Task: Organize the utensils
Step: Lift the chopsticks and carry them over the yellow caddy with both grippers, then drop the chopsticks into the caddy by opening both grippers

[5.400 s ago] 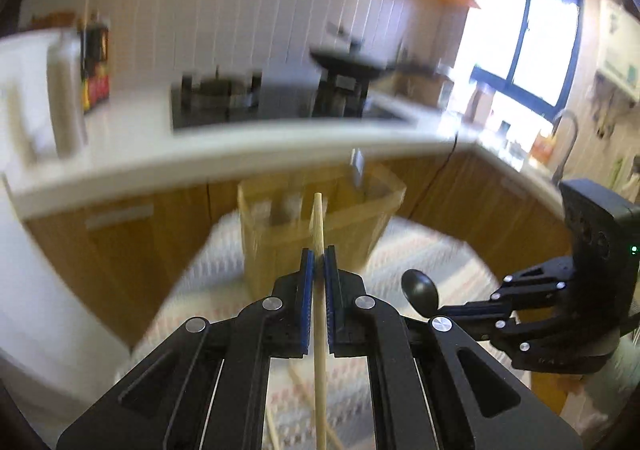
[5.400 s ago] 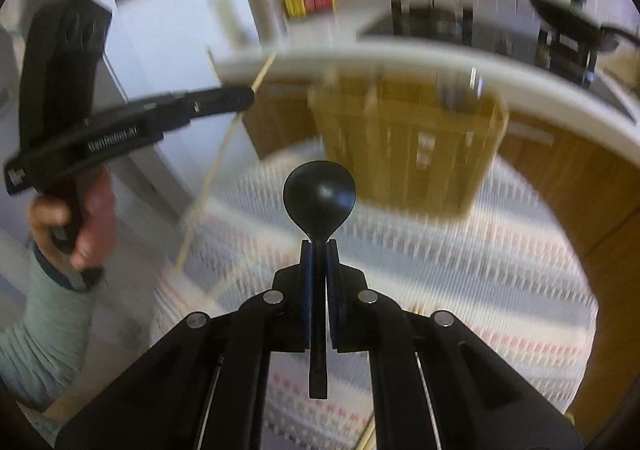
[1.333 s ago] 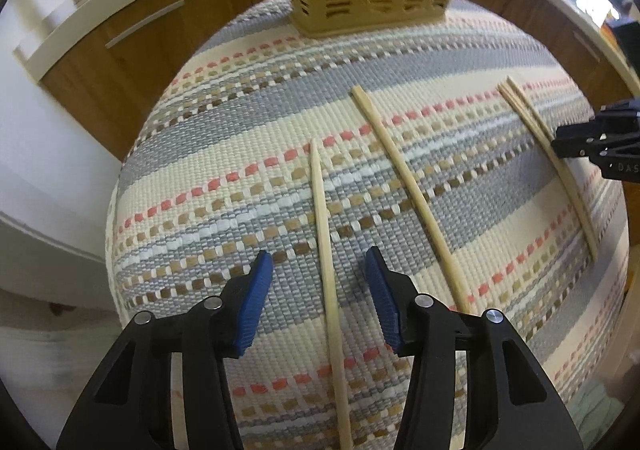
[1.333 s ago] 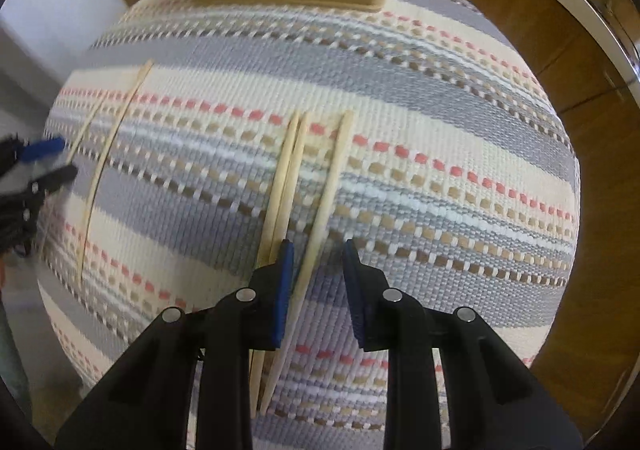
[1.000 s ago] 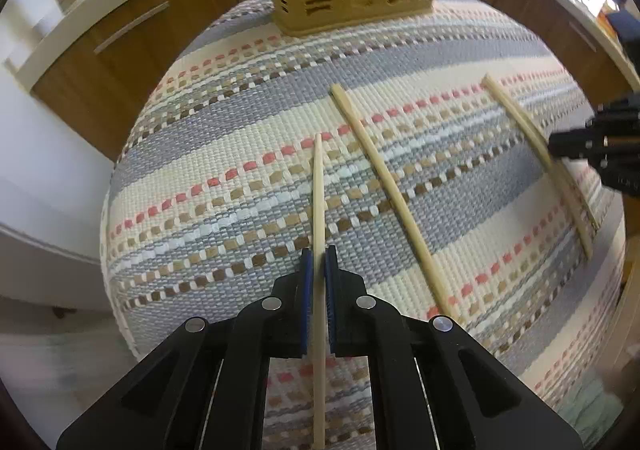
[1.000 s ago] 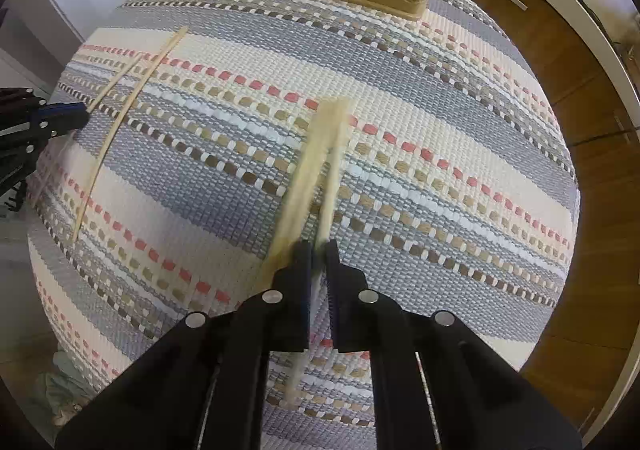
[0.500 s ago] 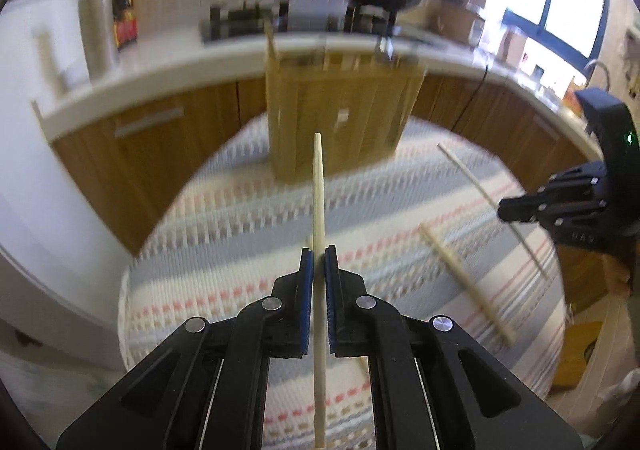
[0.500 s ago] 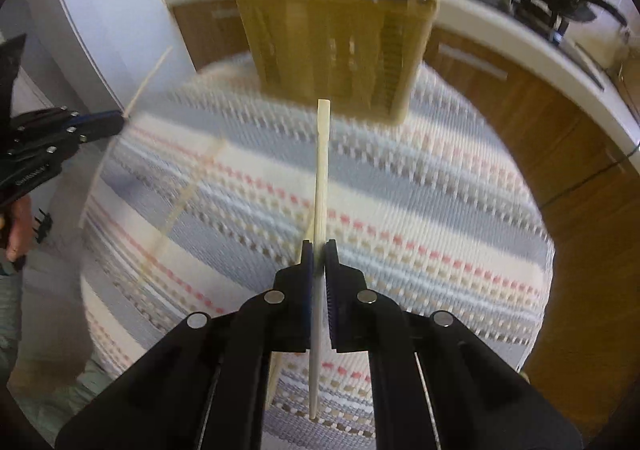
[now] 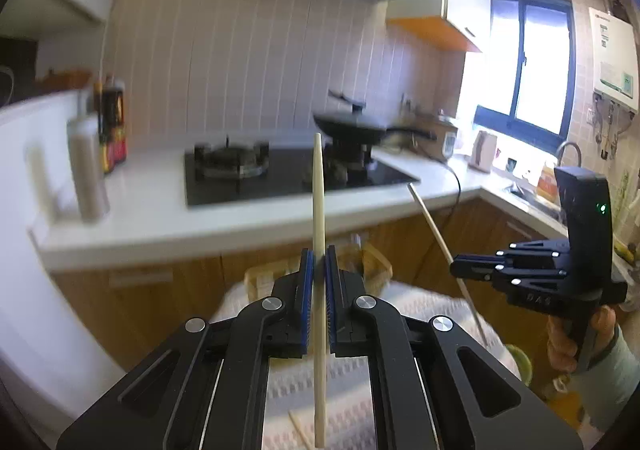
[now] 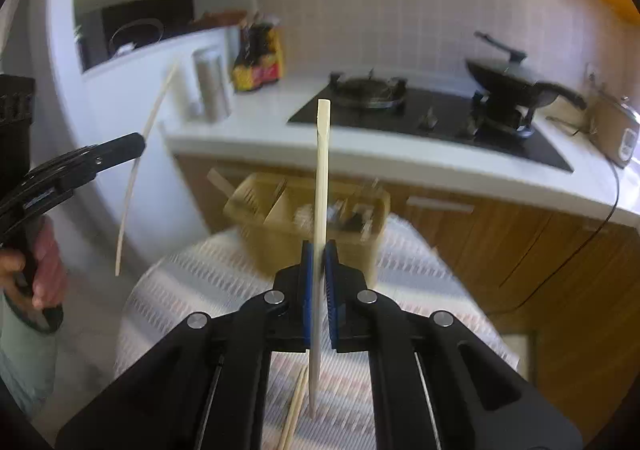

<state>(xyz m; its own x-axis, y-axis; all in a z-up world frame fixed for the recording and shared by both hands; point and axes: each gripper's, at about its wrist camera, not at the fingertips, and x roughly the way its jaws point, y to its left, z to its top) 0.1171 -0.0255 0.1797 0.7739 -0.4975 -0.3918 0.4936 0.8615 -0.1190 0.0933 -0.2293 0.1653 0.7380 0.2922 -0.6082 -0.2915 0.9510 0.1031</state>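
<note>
- the left gripper (image 9: 318, 256) pinches one wooden chopstick (image 9: 319, 209) between its blue pads; the stick stands about upright, its top end above the jaws and its lower end below them, over the cloth.
- the right gripper (image 10: 319, 250) is pressed together on a second chopstick (image 10: 322, 177), also about upright, with a square flat top end and the thin end pointing down toward the cloth.
- in the left wrist view the right gripper (image 9: 456, 270) shows at the right side, held by a hand (image 9: 576, 338); its chopstick (image 9: 436, 234) leans up to the left from the jaws.
- in the right wrist view the left gripper (image 10: 138, 143) shows at the left side, held by a hand (image 10: 40, 274), and its chopstick (image 10: 140, 165) looks bent by the lens.
- both chopsticks are in the air, lifted off the table, and the two are well apart.
- a yellow slotted utensil basket (image 10: 264, 205) stands at the far edge of the striped woven cloth (image 10: 208, 282); there are some things inside its compartments, but they are too blurred to name.
- one more chopstick (image 10: 294, 410) lies on the cloth below the right gripper, only partly visible.
- behind the table runs a white counter (image 9: 152, 209) with wood cabinets under it, a black gas stove (image 9: 256, 173), and a dark pan (image 9: 352, 127) on the right burner.
- bottles (image 9: 110, 129) and a pale cylinder stand at the left end of the counter.
</note>
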